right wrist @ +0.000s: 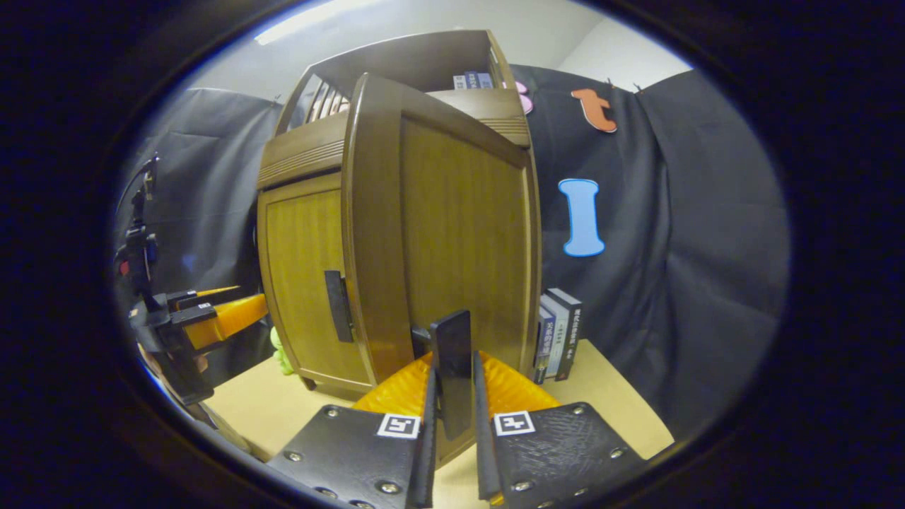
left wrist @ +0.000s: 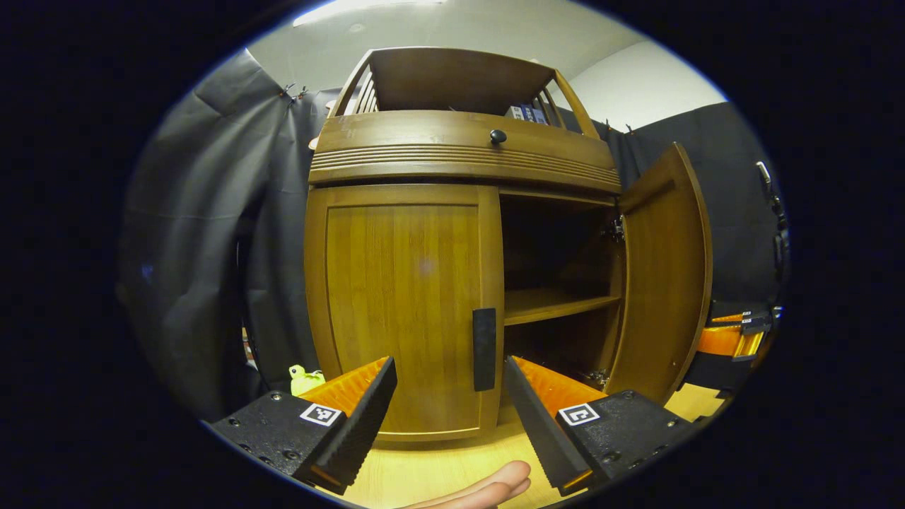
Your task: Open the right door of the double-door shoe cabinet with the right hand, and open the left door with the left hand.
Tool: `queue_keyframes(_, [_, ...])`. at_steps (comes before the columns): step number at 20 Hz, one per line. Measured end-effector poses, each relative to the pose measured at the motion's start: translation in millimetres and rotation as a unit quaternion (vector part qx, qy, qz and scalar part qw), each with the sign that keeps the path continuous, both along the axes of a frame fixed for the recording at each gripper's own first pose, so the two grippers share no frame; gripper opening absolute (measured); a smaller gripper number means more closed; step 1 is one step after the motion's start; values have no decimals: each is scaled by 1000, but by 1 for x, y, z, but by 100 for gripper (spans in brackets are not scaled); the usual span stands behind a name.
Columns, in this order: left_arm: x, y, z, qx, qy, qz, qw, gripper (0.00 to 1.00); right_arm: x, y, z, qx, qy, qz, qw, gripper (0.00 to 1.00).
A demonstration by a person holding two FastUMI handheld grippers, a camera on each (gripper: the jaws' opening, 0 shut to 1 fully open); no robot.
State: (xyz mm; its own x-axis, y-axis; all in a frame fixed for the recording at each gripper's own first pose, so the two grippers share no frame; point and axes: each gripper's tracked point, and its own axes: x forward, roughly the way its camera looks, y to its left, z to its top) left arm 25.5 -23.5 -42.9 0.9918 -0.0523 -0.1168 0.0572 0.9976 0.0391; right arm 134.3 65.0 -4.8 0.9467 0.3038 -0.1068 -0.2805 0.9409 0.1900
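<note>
Bright ceiling strip light (left wrist: 368, 8) — sharp centre, fisheye-warped edges

Brown wooden right door (left wrist: 664, 276) stands open; left door (left wrist: 403, 304) closed.

A recording booth set up to look like a home corner. Black cloth (left wrist: 212, 233) hangs as walls on all sides, clipped up below a plain white ceiling (left wrist: 438, 28) with a strip light. A wooden shoe cabinet (left wrist: 403, 304) stands on a pale desk (right wrist: 608, 396), with a few books (right wrist: 558, 332) standing beside it and a small yellow-green toy (left wrist: 304, 378) at its foot.
</note>
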Motion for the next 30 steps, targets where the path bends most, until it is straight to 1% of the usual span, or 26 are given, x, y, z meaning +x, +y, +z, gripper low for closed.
queue_keyframes(1, [0, -1, 0, 0, 0, 0, 1000, 93, 0, -3, -1, -1, 0, -5, 1000, 24])
queue_keyframes(2, [0, 0, 1, 0, -1, 0, 1000, 96, -1, -9, -1, 1, 0, -13, 1000, 20])
queue_keyframes(3, [0, 0, 1, -1, 0, 0, 1000, 96, -1, -14, -3, -2, 1, -22, 1000, 24])
queue_keyframes(5, [0, -1, 1, -2, -1, 0, 1000, 96, 0, -28, -8, -15, 4, -43, 999, 24])
queue_keyframes(6, [0, -1, 1, -1, -1, 1, 1000, 96, 1, -42, -9, -17, 9, -60, 998, 28])
queue_keyframes(7, [1, -1, 0, -1, 0, 1, 1000, 96, 4, -53, -13, -4, 14, -85, 996, 0])
queue_keyframes(8, [1, -2, -1, -1, 2, 1, 1000, 96, 0, -67, -14, -2, 19, -103, 994, 2])
queue_keyframes(10, [2, -3, -3, 2, 3, 1, 1000, 96, 4, -101, -16, -12, 13, -131, 991, 2])
queue_keyframes(11, [3, -4, -2, 3, 3, 1, 1000, 96, 5, -102, -16, -6, 10, -112, 994, 1])
queue_keyframes(12, [3, -4, -3, 4, 3, 2, 1000, 96, 6, -103, -16, -12, 3, -98, 995, 1])
queue_keyframes(13, [4, -5, -4, 5, 4, 2, 1000, 96, 10, -112, -18, -14, -1, -91, 996, 3])
queue_keyframes(14, [5, -7, -5, 8, 4, 3, 1000, 96, 12, -115, -20, -6, 4, -84, 996, 1])
queue_keyframes(15, [7, -9, -6, 10, 3, 3, 1000, 93, 12, -120, -20, 3, 4, -82, 997, 1])
queue_keyframes(17, [9, -14, -12, 11, 4, 2, 1000, 93, 13, -120, -22, 12, -2, -72, 997, 1])
queue_keyframes(18, [12, -18, -17, 12, 8, 3, 1000, 95, 12, -121, -22, 11, -6, -70, 998, 1])
queue_keyframes(21, [18, -30, -30, 25, 13, 7, 1000, 93, 11, -122, -24, 21, -13, -61, 998, 1])
queue_keyframes(22, [22, -36, -32, 30, 9, 8, 999, 96, 11, -125, -25, 13, -15, -56, 998, 1])
queue_keyframes(23, [25, -43, -33, 36, 4, 3, 999, 94, 11, -132, -26, -1, -19, -58, 998, 1])
queue_keyframes(24, [28, -51, -34, 43, -4, -6, 999, 94, 8, -142, -26, -14, -21, -66, 997, 1])
queue_keyframes(25, [33, -57, -35, 47, -13, -11, 999, 96, 8, -152, -27, -13, -22, -75, 997, 0])
queue_keyframes(27, [43, -68, -38, 48, -27, -21, 998, 96, -2, -177, -26, 5, -28, -108, 994, 25])
queue_keyframes(28, [51, -70, -42, 46, -26, -19, 998, 96, -11, -181, -24, 26, -31, -107, 993, 37])
queue_keyframes(29, [58, -67, -48, 45, -14, -4, 999, 99, -22, -178, -23, 49, -35, -100, 993, 55])
queue_keyframes(30, [65, -64, -51, 44, -5, 8, 999, 96, -35, -179, -21, 66, -42, -96, 992, 74])
